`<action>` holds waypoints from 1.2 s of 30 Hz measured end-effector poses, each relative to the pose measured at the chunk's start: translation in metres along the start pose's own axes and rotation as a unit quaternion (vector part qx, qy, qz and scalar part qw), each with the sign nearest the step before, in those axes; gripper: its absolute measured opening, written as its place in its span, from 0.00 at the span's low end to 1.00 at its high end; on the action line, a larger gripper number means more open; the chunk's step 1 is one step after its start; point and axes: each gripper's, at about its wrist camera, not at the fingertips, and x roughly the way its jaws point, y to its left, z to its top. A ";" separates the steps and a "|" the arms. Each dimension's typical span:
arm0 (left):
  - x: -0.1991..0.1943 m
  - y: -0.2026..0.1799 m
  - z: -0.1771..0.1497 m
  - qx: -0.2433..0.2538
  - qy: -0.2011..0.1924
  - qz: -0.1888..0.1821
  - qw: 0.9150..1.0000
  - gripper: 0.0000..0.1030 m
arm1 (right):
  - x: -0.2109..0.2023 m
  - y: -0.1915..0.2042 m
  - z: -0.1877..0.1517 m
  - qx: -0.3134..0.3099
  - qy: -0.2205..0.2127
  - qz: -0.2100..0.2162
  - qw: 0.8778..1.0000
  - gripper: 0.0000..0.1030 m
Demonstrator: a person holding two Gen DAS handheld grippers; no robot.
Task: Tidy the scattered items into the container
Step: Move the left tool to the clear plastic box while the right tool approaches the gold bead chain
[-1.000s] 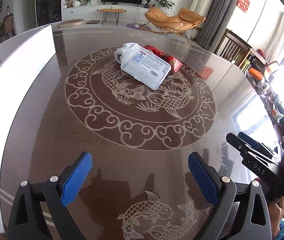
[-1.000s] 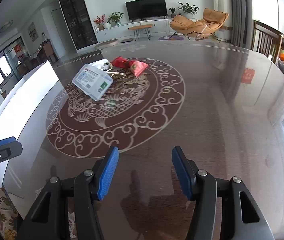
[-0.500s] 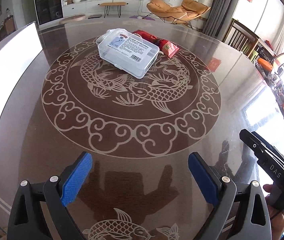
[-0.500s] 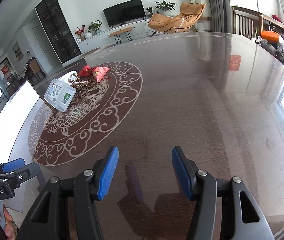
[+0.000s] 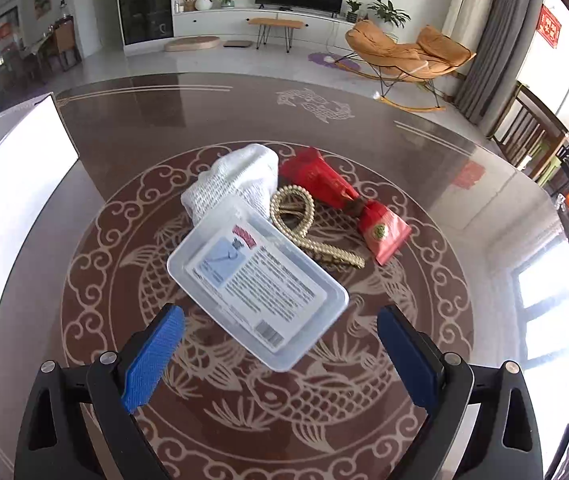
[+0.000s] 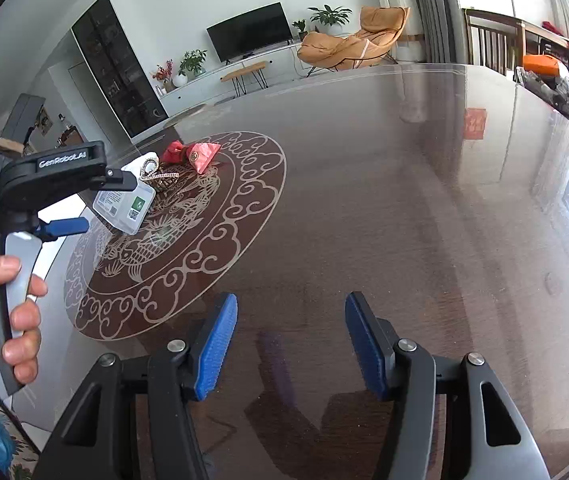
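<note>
Clear lidded box lay mid-table, towel, beads, red pouches touching behind. My left gripper spread wide, empty, just short of box; right gripper spread, empty, well apart. Risk: slick box skidding into beads if pads closed off-centre.

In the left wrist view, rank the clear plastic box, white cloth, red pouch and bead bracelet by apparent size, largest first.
1. clear plastic box, nearest the camera
2. white cloth and red pouch, too alike to rank
3. bead bracelet
</note>
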 end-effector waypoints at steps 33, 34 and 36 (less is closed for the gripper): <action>0.035 0.093 -0.012 -0.015 0.052 0.031 0.998 0.95 | 0.006 -0.007 0.005 0.020 0.002 0.084 0.996 0.59; 0.036 0.097 -0.012 -0.011 0.051 0.033 0.998 0.95 | 0.016 -0.003 0.012 0.019 0.023 0.131 0.991 0.59; 0.038 0.103 -0.011 -0.002 0.049 0.036 0.998 0.95 | 0.036 0.018 0.036 -0.004 0.046 0.156 0.987 0.59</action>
